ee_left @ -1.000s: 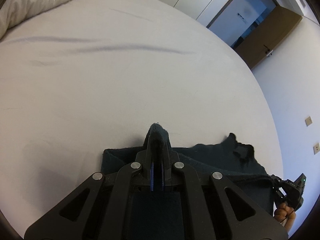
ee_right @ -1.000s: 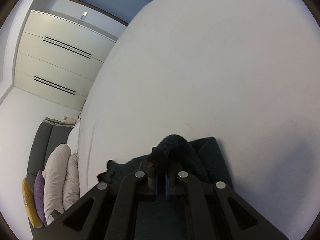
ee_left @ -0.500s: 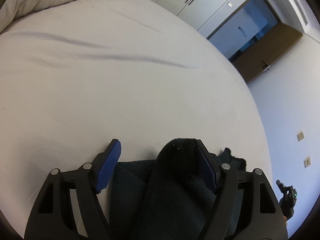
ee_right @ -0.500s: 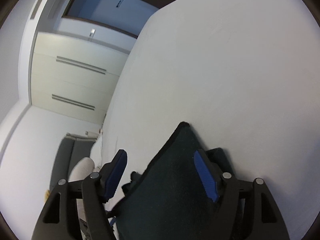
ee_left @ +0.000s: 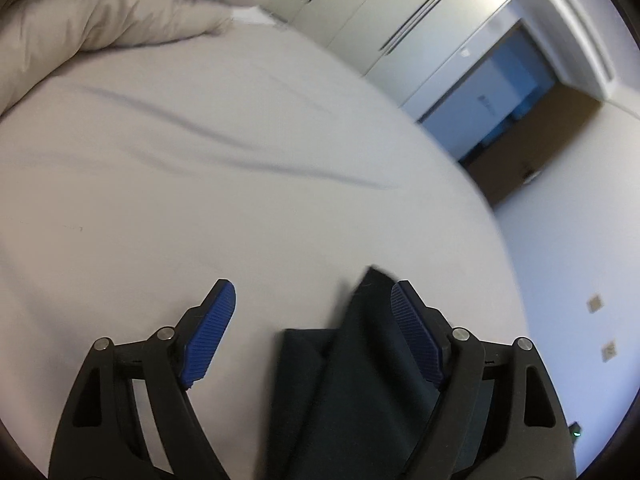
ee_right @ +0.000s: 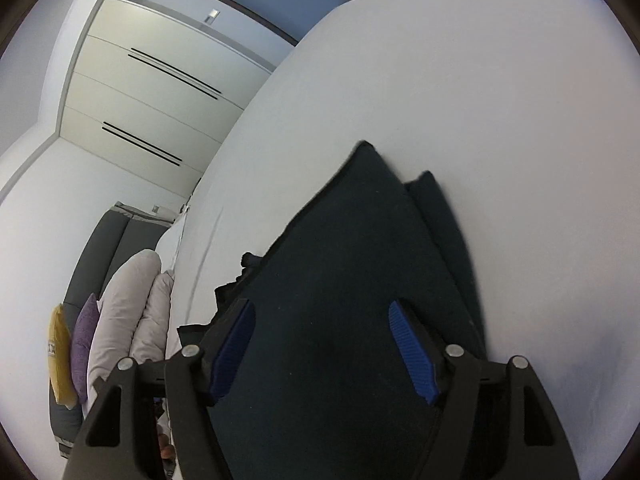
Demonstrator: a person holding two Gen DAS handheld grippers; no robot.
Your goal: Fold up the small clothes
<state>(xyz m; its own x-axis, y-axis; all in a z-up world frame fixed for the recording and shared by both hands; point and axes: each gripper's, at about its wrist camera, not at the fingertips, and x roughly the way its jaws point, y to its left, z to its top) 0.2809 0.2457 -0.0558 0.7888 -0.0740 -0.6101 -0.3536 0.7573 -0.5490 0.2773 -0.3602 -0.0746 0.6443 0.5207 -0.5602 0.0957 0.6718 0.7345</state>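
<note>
One dark garment is all I'm working with, and it lies folded on the white bed, with a pointed corner standing up at its far end and a second, lower layer showing just beside that corner. From my right wrist camera the cloth fills the space between the jaws of the right gripper; the jaws stand wide, and I can see neither blue pad pressing into the fabric, so nothing is held there. On the other side of the garment, the left gripper has its jaws wide too, and they are opening further at this moment. A raised fold of the garment sits between them, close against the right-hand pad, while the left-hand pad hangs over bare sheet, well clear of the cloth. I can't tell whether that right-hand pad actually touches the fabric.

Beyond the garment, the sheet carries a few long creases. A bunched pale duvet lies at the far end of the bed. Past the bed stand pale wardrobe doors with dark slot handles and an open doorway. To the garment's left in the right view, several cushions lean against a grey sofa.
</note>
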